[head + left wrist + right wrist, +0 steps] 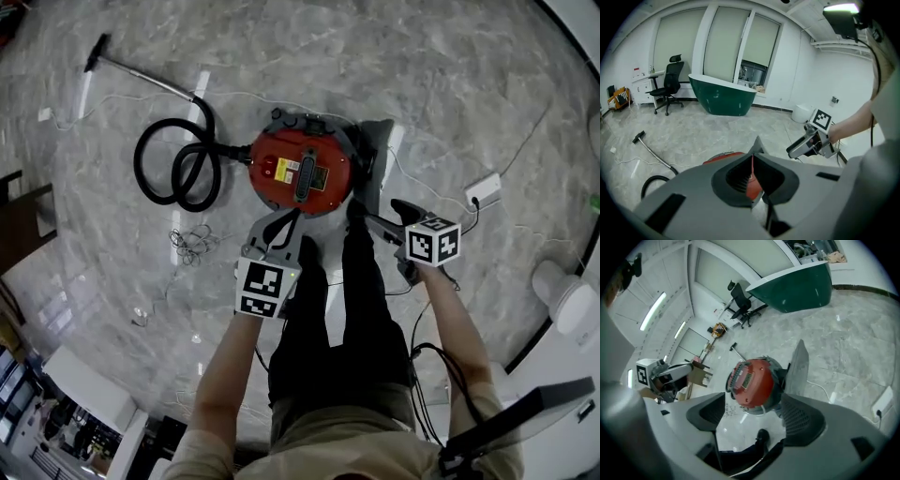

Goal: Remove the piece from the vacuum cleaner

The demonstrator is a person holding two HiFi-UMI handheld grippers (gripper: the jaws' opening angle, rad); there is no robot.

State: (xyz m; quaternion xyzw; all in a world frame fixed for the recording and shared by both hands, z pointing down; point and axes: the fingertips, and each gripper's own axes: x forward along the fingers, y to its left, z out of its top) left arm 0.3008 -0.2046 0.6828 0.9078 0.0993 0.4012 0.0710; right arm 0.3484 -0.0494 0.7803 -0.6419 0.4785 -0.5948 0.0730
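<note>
Ahead of both claws, on the grey marbled floor (450, 84), stands the vacuum cleaner (300, 173). It is a round canister with a red lid, a black carry handle across the top and a yellow label beside the handle. A black hose (176, 169) leaves the canister on the left claw's side and lies in loops. It runs on to a metal wand (141, 77) with a dark floor nozzle, well beyond that claw. Only the head view takes in that whole run, along with a white power strip (483, 190) out past the right claw.

The left claw (757, 146) has its jaws together on nothing. Its own view gives only a red sliver of the canister through the slit, and a strip of lid beside the tips. The right claw (752, 408) has its jaws wide apart and empty. Its view frames the whole lid between them, with a dark shoe (761, 437) below.

Both gripper views, unlike the head view, show a green counter (723, 98) and a black office chair (669, 86) far beyond the canister.
</note>
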